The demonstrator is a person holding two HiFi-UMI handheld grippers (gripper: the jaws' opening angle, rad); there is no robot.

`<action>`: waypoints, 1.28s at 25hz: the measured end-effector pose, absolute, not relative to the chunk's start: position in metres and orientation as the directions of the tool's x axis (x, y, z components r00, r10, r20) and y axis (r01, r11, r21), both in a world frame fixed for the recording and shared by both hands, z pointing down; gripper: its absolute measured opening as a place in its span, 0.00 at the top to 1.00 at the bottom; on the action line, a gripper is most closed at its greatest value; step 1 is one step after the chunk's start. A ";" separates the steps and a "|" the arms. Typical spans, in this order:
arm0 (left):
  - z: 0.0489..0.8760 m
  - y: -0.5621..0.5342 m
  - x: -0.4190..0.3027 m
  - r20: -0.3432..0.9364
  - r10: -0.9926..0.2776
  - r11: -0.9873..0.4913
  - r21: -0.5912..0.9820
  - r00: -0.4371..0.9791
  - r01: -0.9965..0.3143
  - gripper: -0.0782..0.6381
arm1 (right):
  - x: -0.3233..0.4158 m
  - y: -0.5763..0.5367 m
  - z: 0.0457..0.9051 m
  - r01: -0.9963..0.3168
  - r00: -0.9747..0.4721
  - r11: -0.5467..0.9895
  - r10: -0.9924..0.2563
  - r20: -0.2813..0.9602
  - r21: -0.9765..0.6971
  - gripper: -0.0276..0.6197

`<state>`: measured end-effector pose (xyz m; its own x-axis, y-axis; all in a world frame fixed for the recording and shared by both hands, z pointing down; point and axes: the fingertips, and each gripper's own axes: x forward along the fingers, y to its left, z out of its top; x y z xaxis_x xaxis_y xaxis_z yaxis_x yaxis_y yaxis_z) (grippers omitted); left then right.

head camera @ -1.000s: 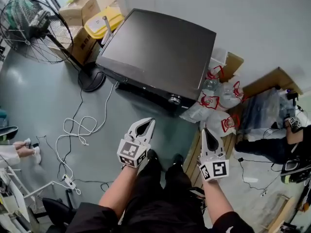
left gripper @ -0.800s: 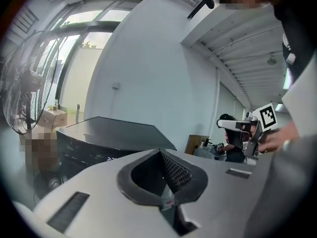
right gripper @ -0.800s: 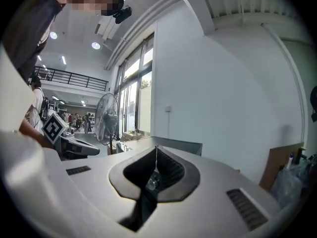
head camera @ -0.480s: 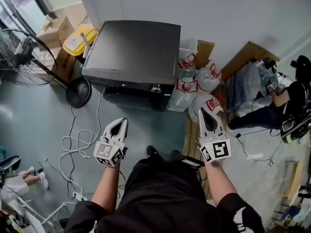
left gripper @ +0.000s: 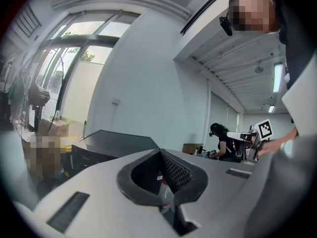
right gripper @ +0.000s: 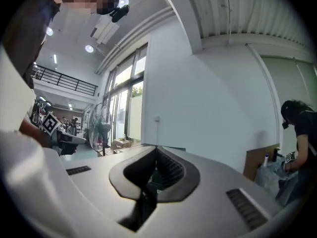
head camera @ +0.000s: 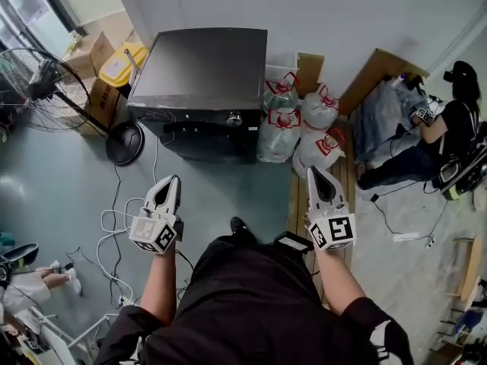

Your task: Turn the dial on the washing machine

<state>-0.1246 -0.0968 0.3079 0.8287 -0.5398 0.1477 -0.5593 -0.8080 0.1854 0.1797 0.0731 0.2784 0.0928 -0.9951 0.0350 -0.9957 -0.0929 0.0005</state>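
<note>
The dark washing machine (head camera: 202,71) stands against the wall at the top middle of the head view, its silver dial (head camera: 234,119) at the right end of the front panel. My left gripper (head camera: 172,179) hangs shut and empty over the floor, well short of the machine and left of the dial. Also shut and empty, my right gripper (head camera: 314,170) is held to the right, over a wooden pallet. In the left gripper view the jaws (left gripper: 161,153) meet at the tips, with the machine (left gripper: 116,142) far beyond them. The right gripper view shows closed jaws (right gripper: 157,150) too.
A standing fan (head camera: 42,78), cardboard boxes (head camera: 95,52) and a yellow bin (head camera: 120,63) are left of the machine. White bags with red print (head camera: 300,128) lean against its right side. Cables (head camera: 114,219) trail over the floor. A person (head camera: 445,124) crouches at the far right.
The head view has swung, so the machine now sits more squarely at top middle. Both grippers have sunk lower in the view and spread apart, staying shut.
</note>
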 end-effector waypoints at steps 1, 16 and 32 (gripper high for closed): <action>0.307 -0.087 -0.129 0.150 -0.543 -0.805 0.185 0.826 -0.563 0.87 | 0.175 0.085 0.279 -0.995 0.095 -0.095 -0.995 0.034 -0.004 0.92; 0.295 0.080 -0.179 0.154 -0.505 -0.842 0.131 0.849 -0.524 0.87 | 0.095 0.278 0.331 -0.991 0.126 -0.130 -0.981 0.145 -0.017 0.92; 0.301 0.107 -0.290 0.123 -0.415 -0.895 0.121 0.901 -0.429 0.87 | -0.056 0.254 0.294 -0.994 0.109 -0.105 -0.987 0.117 0.041 0.93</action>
